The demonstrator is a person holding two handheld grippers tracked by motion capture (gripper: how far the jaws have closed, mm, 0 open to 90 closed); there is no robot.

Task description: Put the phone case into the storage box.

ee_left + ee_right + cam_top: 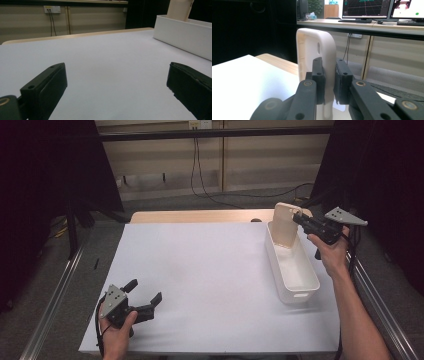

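A cream lid [285,226] stands upright over the far end of a long white bin [292,270]. My right gripper [300,219] is shut on the lid's right edge. In the right gripper view the lid [312,47] rises between the two black jaws, and my right gripper [329,81] pinches its rim. My left gripper [146,291] rests at the near left of the table, open, with nothing between its jaws. The left gripper view looks between the wide-apart jaws of my left gripper [116,82] at bare table, with the bin [185,35] and the lid [180,10] at the far right.
A white sheet [200,280] covers the wooden table [200,216]. Dark curtains stand on both sides, and a cable hangs down the back wall. A desk with monitors [367,10] lies behind the lid in the right gripper view.
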